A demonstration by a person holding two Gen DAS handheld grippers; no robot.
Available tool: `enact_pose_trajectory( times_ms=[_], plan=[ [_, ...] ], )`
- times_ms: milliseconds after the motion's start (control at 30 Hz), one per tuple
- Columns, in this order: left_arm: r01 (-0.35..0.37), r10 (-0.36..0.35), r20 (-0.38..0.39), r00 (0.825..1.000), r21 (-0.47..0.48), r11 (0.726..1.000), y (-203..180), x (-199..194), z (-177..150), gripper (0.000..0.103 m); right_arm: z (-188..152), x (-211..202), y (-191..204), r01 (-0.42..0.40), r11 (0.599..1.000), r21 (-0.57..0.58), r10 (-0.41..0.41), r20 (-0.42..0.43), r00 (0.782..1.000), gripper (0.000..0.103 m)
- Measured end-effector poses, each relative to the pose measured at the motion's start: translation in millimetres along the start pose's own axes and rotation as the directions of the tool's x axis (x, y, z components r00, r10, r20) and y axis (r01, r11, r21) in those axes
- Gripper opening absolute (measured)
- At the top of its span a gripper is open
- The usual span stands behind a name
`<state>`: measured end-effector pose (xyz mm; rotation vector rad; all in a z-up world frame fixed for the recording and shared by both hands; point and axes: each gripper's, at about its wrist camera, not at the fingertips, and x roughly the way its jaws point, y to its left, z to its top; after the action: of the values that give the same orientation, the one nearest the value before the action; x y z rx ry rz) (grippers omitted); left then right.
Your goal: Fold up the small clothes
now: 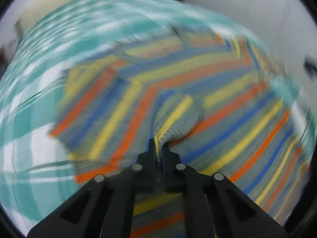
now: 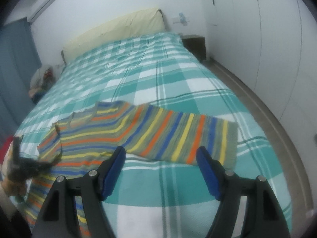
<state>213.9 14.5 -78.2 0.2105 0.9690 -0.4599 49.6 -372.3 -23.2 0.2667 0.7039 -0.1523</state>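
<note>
between left fingers [image 1: 159, 145], striped sweater [image 1: 178, 91] bunches.

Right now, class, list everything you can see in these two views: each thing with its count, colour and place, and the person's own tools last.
striped sweater: one, grey-green with orange, yellow and blue stripes, spread on the bed, sleeve stretched to the right
bed cover: one, teal and white check, over the bed
headboard: one, cream, at the far end
bedside table: one, dark, right of the bed
air conditioner: one, white, high on the wall
curtain: one, blue, at left
left gripper: black, jaws pinching the sweater
right gripper: black with blue pads, jaws apart over the sleeve
</note>
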Motion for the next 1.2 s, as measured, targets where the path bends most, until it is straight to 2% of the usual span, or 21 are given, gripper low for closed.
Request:
enact_pose_trajectory(
  times_ms=[67,133,167,233,267,300,333,367,433,467,633,767,900,967,1000,1033,1100,1133,1200],
  plan=[
    [-0.031,0.038,0.063,0.997,-0.108,0.994,27,-26,5,0.004,2,-4,-1,0.001,1.000,0.001,-0.001,0.026,1.000,0.073],
    [-0.098,0.136,0.129,0.982,-0.265,0.959,71,-58,6,0.004,4,-8,-1,0.006,1.000,-0.002,-0.006,0.045,0.999,0.073],
    [-0.165,0.230,0.146,0.962,-0.362,0.917,99,-76,1,0.004,4,-10,-1,0.008,1.000,-0.003,-0.008,0.050,0.999,0.073],
    [-0.264,0.361,0.120,0.925,-0.482,0.836,137,-91,-11,0.003,4,-9,-1,0.005,1.000,-0.003,-0.005,0.048,0.999,0.073],
    [-0.305,0.413,0.089,0.906,-0.540,0.785,156,-95,-20,0.003,4,-8,0,0.003,1.000,-0.001,-0.003,0.045,0.999,0.073],
    [-0.353,0.466,0.035,0.884,-0.603,0.715,179,-95,-36,0.003,4,-7,1,0.001,1.000,-0.003,-0.001,0.040,0.999,0.073],
    [-0.375,0.484,-0.005,0.875,-0.639,0.672,192,-92,-49,0.003,4,-5,2,0.000,1.000,-0.009,0.001,0.032,0.999,0.073],
    [-0.390,0.481,-0.050,0.875,-0.661,0.641,204,-84,-60,0.003,3,-3,4,0.000,1.000,-0.015,0.000,0.026,1.000,0.073],
    [-0.377,0.432,-0.108,0.895,-0.700,0.607,217,-68,-78,0.003,1,0,7,0.002,1.000,-0.027,-0.002,0.015,1.000,0.073],
    [-0.361,0.401,-0.123,0.908,-0.717,0.596,221,-62,-85,0.003,0,2,9,0.001,0.999,-0.035,-0.001,0.008,1.000,0.073],
    [-0.411,0.421,-0.166,0.892,-0.687,0.600,217,-55,-100,0.002,-4,8,15,0.001,0.998,-0.059,-0.001,-0.010,1.000,0.073],
    [-0.413,0.417,-0.174,0.892,-0.689,0.596,227,-55,-101,0.002,-4,13,16,0.001,0.998,-0.065,-0.002,-0.019,1.000,0.073],
    [-0.415,0.407,-0.192,0.893,-0.702,0.578,236,-47,-111,0.002,-5,16,18,-0.002,0.998,-0.069,0.001,-0.024,1.000,0.073],
    [-0.433,0.426,-0.204,0.881,-0.709,0.556,238,-51,-114,0.003,-5,16,20,0.004,0.997,-0.082,-0.006,-0.017,1.000,0.073],
    [-0.454,0.442,-0.221,0.869,-0.713,0.534,242,-54,-117,0.003,-5,15,21,0.008,0.996,-0.085,-0.009,-0.014,1.000,0.073],
    [-0.457,0.442,-0.234,0.866,-0.728,0.511,247,-57,-121,0.003,-5,15,20,0.011,0.996,-0.086,-0.012,-0.012,1.000,0.073],
    [-0.435,0.425,-0.231,0.875,-0.758,0.485,254,-65,-128,0.003,-5,16,17,0.010,0.997,-0.076,-0.011,-0.014,1.000,0.073],
    [-0.434,0.427,-0.230,0.874,-0.765,0.476,255,-68,-130,0.003,-5,16,16,0.011,0.997,-0.072,-0.012,-0.012,1.000,0.073],
    [-0.452,0.481,-0.218,0.849,-0.772,0.447,254,-83,-131,0.004,-4,14,15,0.015,0.998,-0.069,-0.015,-0.005,1.000,0.073]
  ],
)
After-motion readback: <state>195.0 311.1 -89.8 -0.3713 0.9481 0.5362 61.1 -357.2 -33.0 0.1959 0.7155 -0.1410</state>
